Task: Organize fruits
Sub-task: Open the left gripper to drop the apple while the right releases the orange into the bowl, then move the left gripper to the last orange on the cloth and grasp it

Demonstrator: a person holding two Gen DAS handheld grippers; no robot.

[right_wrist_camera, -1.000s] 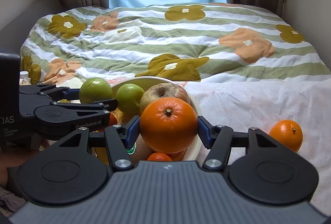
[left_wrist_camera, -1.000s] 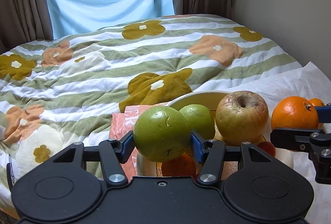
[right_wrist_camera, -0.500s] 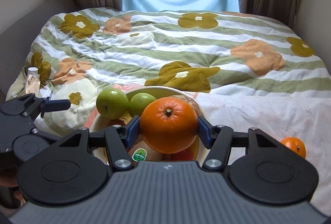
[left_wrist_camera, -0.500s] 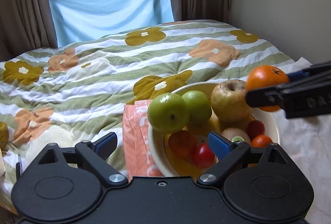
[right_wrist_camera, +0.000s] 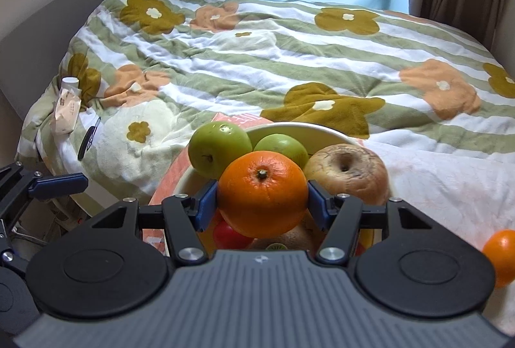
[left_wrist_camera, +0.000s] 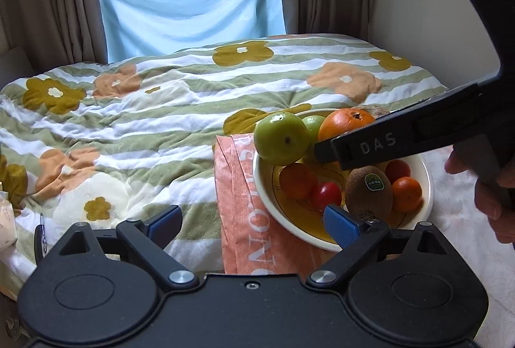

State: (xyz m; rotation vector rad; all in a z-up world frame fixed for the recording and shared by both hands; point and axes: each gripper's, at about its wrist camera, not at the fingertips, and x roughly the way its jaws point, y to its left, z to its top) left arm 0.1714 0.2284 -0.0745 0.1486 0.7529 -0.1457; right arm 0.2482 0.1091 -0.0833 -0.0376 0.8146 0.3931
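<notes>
A cream bowl (left_wrist_camera: 267, 187) (right_wrist_camera: 309, 131) on an orange cloth holds two green apples (left_wrist_camera: 281, 137) (right_wrist_camera: 219, 151), a wrinkled yellow apple (right_wrist_camera: 349, 172), a kiwi (left_wrist_camera: 368, 192), small oranges and red tomatoes. My right gripper (right_wrist_camera: 262, 203) is shut on a large orange (right_wrist_camera: 262, 192) (left_wrist_camera: 346, 123) and holds it over the bowl. My left gripper (left_wrist_camera: 254, 221) is open and empty, just short of the bowl's near left rim.
The bowl sits on an orange cloth (left_wrist_camera: 241, 203) on a flowered quilt (left_wrist_camera: 145, 110). A loose small orange (right_wrist_camera: 500, 253) lies on the white sheet to the right. A small bottle and packet (right_wrist_camera: 67, 103) lie at the bed's left edge.
My left gripper let go of the green apple, which now rests in the bowl, and drew back open. My right gripper carried the orange in over the bowl.
</notes>
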